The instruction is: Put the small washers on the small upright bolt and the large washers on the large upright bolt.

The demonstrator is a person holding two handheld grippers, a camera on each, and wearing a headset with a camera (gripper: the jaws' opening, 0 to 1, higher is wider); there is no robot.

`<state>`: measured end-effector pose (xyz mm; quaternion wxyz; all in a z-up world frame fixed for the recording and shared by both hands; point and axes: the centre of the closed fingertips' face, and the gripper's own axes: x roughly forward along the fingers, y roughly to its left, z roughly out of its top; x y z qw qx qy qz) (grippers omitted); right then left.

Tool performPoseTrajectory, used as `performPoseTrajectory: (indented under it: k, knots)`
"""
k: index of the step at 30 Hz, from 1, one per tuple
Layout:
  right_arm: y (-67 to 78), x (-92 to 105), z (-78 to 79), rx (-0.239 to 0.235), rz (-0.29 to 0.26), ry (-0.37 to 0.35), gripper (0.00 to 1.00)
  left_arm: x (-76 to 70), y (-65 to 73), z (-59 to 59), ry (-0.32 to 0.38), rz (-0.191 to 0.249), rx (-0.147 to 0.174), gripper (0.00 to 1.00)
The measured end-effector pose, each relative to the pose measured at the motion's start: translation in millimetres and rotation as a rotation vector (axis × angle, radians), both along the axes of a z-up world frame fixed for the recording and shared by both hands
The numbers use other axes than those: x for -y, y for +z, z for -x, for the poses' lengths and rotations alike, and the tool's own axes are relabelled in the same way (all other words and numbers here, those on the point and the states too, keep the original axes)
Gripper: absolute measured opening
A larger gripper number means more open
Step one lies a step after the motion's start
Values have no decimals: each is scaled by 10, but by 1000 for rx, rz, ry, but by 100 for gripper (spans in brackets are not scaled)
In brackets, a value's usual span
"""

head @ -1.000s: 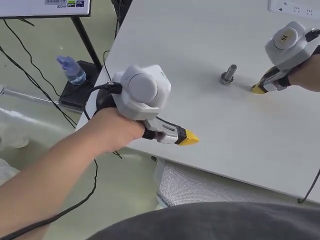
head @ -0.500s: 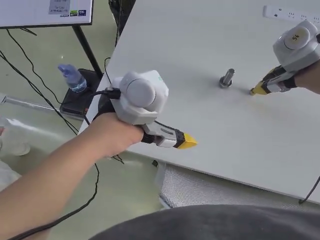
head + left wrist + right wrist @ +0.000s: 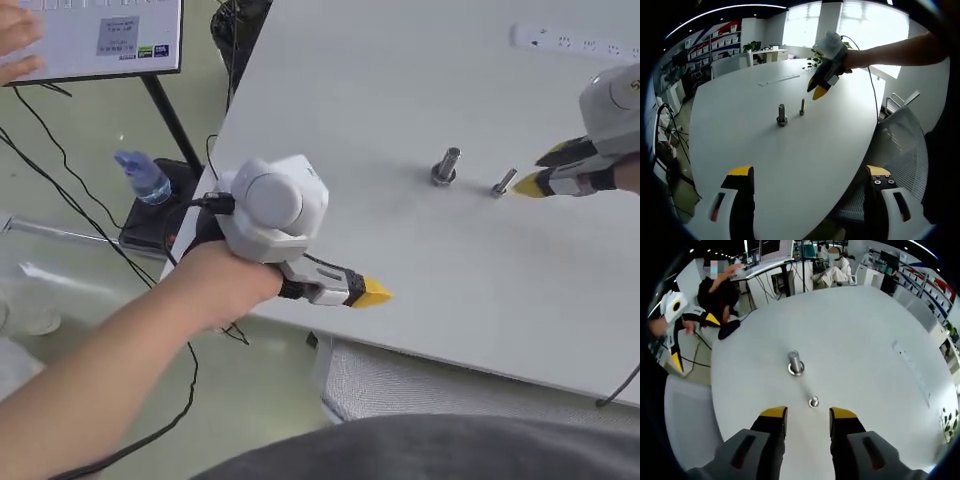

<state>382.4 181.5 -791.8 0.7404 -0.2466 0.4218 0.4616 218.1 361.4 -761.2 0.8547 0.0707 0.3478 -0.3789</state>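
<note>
A large steel bolt (image 3: 445, 165) stands upright on the white table (image 3: 360, 90). A small bolt (image 3: 503, 182) stands just right of it. My right gripper (image 3: 541, 169) is open, its yellow tips a little to the right of the small bolt. In the right gripper view the small bolt (image 3: 813, 401) stands just ahead of the open right gripper (image 3: 808, 413), with the large bolt (image 3: 795, 362) beyond. My left gripper (image 3: 370, 292) hovers over the table's near edge. The left gripper view has my left gripper (image 3: 809, 172) wide open and holding nothing, well short of both bolts (image 3: 782, 114).
A white power strip (image 3: 575, 42) lies at the table's far side. A monitor on a stand (image 3: 95, 35), a spray bottle (image 3: 143, 165) and cables are on the floor to the left. A mesh chair (image 3: 400, 385) sits under the near edge.
My right gripper has opened and drawn back to the right, leaving the small bolt standing beside the large one. The left gripper has hardly moved; the head camera has shifted.
</note>
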Motion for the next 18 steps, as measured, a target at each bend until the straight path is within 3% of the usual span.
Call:
performPoseTrajectory:
  k: [9,16,18]
  knots:
    - [288,175,166,23,-95,-98,40,12,61,-31,-6,7,17,91]
    - [484,300,255,39,-253,-216,46,34,97,-41,1,27,21,92]
    - [520,349,323,51,-256,-215,47,31,124,-38,-1,22,29,92]
